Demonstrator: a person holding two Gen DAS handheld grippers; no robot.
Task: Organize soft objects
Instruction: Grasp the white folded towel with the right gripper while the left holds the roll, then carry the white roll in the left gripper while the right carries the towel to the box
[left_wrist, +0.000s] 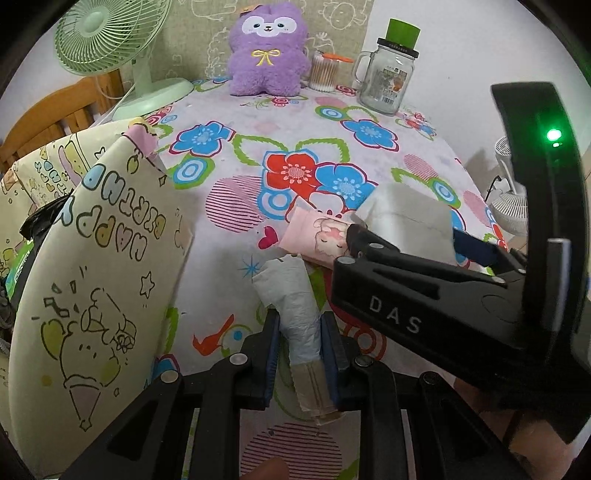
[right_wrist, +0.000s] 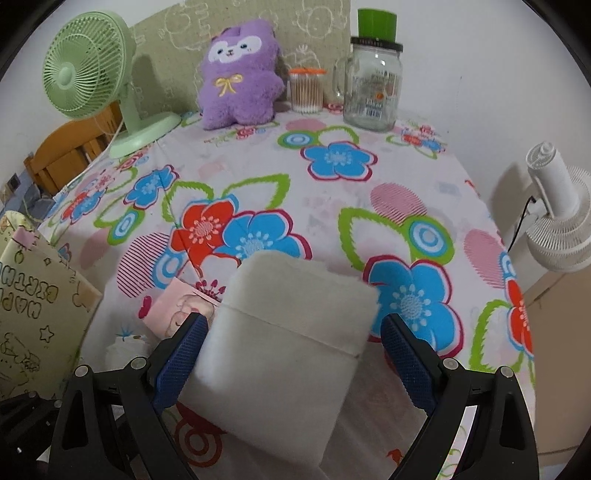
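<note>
a rolled plastic bag (left_wrist: 295, 314) is clamped in the left gripper (left_wrist: 297, 354); a white pad (right_wrist: 291, 332) sits between the right gripper's (right_wrist: 291, 354) parted fingers near the table's (right_wrist: 369, 221) front edge.

We see a table (right_wrist: 369, 192) draped in a white cloth printed with large blue and red flowers, green leaves and pink striped circles. A plain white wall (right_wrist: 461, 66) rises behind its far right corner, lit evenly and softly. Along the far edge leans a beige-green panel (right_wrist: 236, 14) with pale cartoon outlines. A mint-green desk fan (right_wrist: 88, 66) stands at the far left corner. Past the table's left edge sits a wooden chair back (right_wrist: 62, 151). Beyond the right edge, lower down, a white fan (right_wrist: 557, 221) with a dark cord stands against the wall.
</note>
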